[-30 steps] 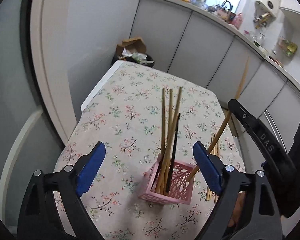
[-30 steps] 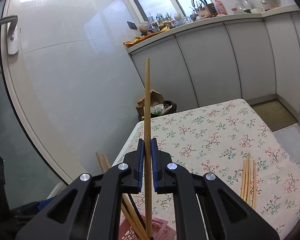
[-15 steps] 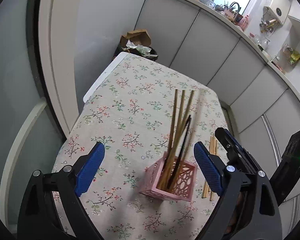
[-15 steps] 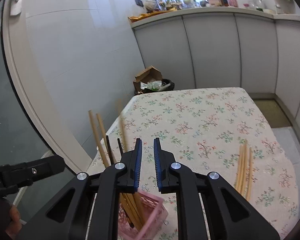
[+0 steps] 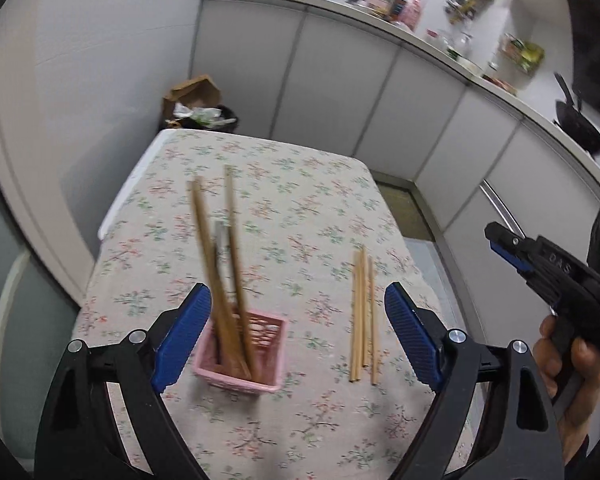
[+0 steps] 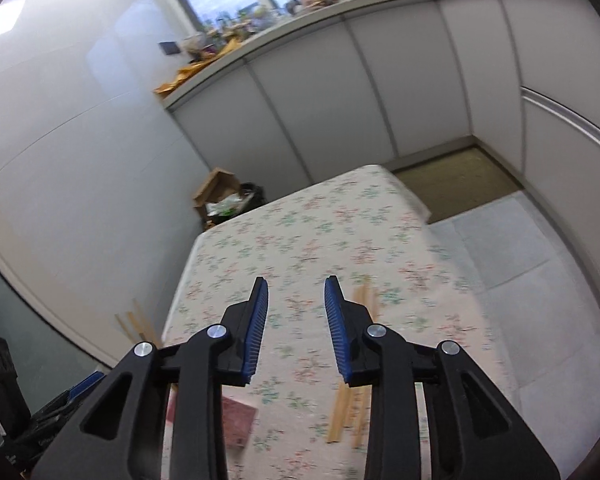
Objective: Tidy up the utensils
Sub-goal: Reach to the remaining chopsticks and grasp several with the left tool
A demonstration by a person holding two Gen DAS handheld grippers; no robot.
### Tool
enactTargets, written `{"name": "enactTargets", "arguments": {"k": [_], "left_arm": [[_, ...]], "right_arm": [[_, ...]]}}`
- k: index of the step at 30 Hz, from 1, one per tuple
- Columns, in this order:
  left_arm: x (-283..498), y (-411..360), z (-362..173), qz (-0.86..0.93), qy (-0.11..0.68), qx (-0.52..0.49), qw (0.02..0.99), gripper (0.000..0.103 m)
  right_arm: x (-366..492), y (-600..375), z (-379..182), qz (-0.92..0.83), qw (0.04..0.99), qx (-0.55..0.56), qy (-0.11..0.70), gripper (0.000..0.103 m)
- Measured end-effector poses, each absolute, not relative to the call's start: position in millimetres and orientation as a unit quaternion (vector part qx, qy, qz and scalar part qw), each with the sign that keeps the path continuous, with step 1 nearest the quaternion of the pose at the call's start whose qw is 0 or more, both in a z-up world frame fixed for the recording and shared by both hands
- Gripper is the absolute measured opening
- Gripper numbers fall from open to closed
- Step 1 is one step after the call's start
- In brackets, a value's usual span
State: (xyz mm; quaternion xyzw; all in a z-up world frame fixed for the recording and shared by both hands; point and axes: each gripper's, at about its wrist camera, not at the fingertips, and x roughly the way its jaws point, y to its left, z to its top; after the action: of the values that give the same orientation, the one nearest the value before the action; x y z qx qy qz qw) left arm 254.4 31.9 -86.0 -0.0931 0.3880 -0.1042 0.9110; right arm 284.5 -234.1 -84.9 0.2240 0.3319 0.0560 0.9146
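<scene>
A pink lattice basket stands on the floral tablecloth and holds several wooden chopsticks leaning left. Several loose wooden chopsticks lie on the cloth to its right. My left gripper is open and empty, hovering above the basket and the loose sticks. My right gripper is open and empty above the table; it also shows at the right edge of the left wrist view. The loose chopsticks lie under its right finger, the basket low at left.
A white wall and glass door run along the table's left side. A black bin with a cardboard box sits beyond the far edge. White cabinets under a cluttered counter line the back and right. A floor mat lies past the table.
My right gripper let go of the wooden chopstick into the basket, opened, and swung right over the loose chopsticks. The left gripper view shifted, so the basket now sits by its left finger.
</scene>
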Motion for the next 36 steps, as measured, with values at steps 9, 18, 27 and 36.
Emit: {"name": "enactTargets", "arguments": {"k": [9,18,27,36], "left_arm": [[278.6,-52.2,-116.7,-0.143,0.435,-0.038,0.888,0.076],[339.3,-93.9,-173.9,-0.134,0.502,-0.031,0.854,0.076],[384.1,-100.1,-230.5,-0.103,0.554,-0.019,0.826,0.07],[407.2,-108.6,-256.6,-0.11,0.582,-0.023,0.805,0.048]], "right_arm": [[301.0,-267.2,-120.3,0.027,0.888,0.206,0.409,0.042],[313.8,-279.1,-149.3,0.014,0.866,0.202,0.458,0.044],[326.1,-286.0,-165.4,0.01,0.853,0.195,0.485,0.044],[339.1,-282.3,-178.9,0.009,0.838,0.202,0.507,0.044]]}}
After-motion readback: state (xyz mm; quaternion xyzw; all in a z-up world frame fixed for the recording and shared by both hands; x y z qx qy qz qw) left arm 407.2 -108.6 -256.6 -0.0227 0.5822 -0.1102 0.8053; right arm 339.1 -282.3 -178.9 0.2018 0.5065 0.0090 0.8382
